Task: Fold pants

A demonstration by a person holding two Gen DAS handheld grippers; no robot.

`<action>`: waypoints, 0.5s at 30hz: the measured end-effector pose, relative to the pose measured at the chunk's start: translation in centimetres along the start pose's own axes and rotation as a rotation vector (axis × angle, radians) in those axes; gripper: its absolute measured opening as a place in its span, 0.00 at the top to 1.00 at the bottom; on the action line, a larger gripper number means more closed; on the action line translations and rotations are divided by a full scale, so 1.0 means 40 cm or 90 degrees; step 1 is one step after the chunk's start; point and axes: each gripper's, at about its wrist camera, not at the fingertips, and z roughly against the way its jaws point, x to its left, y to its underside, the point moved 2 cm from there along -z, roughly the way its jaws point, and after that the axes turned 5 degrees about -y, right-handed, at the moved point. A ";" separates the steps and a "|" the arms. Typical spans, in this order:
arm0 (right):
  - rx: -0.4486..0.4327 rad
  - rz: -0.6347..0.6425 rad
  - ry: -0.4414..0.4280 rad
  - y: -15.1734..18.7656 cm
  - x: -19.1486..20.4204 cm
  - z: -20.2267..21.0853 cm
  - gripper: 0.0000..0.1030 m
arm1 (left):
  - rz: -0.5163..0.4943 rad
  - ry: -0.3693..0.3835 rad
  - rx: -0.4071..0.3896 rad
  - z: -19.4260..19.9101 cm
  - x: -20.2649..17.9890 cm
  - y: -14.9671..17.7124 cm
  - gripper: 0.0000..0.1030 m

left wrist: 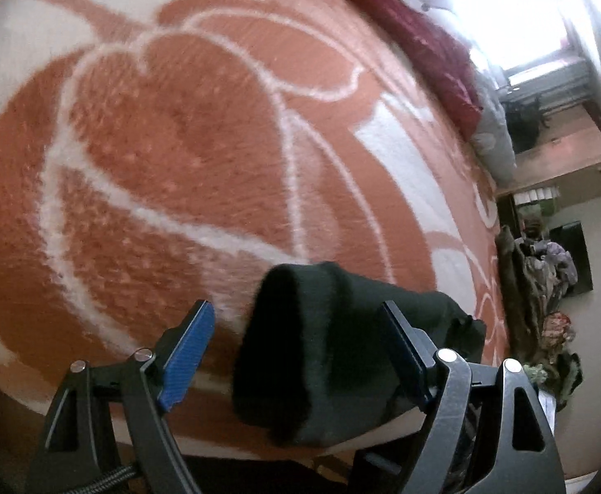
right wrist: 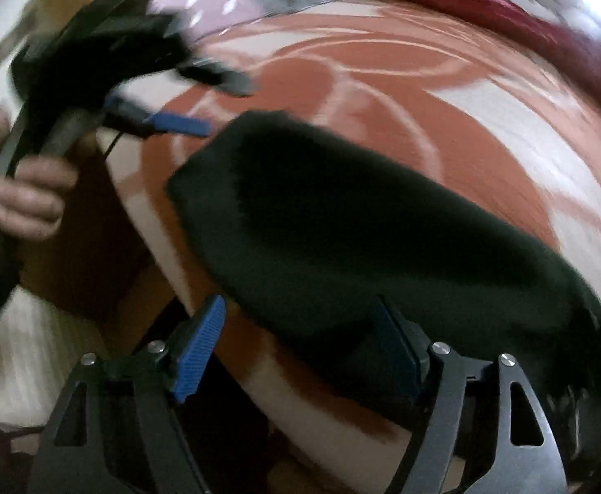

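Observation:
The black pants [right wrist: 362, 226] lie as a folded, long bundle on the orange and white blanket [right wrist: 485, 123], close to the bed's near edge. My right gripper [right wrist: 300, 302] is open over the bundle's near side; its blue pads do not press the cloth. In the left wrist view one rounded end of the pants [left wrist: 300, 350] sits between the fingers of my left gripper [left wrist: 296, 313], which is open, with a gap at the left blue pad [left wrist: 185, 354]. The right wrist view shows the left gripper [right wrist: 205, 103] beyond the pants' far end, held by a hand [right wrist: 32, 197].
A dark red quilt [left wrist: 424, 41] and a grey pillow [left wrist: 494, 136] lie along the blanket's far side. Beyond the bed stand a wooden cabinet [left wrist: 568, 156] and a heap of clothes [left wrist: 547, 271] on the floor. The bed's edge [right wrist: 156, 255] drops off beside the pants.

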 end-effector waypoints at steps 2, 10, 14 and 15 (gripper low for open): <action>0.003 0.050 0.032 -0.016 0.048 -0.025 0.27 | 0.008 0.020 0.024 -0.020 0.014 -0.008 0.21; 0.022 0.217 0.185 -0.017 0.156 -0.159 0.26 | -0.028 0.021 0.093 -0.105 -0.030 -0.042 0.15; -0.009 0.275 0.213 -0.022 0.162 -0.179 0.44 | -0.045 0.028 0.099 -0.125 -0.052 -0.044 0.42; -0.015 0.269 0.212 -0.030 0.154 -0.173 0.60 | -0.054 0.034 0.101 -0.123 -0.065 -0.040 0.56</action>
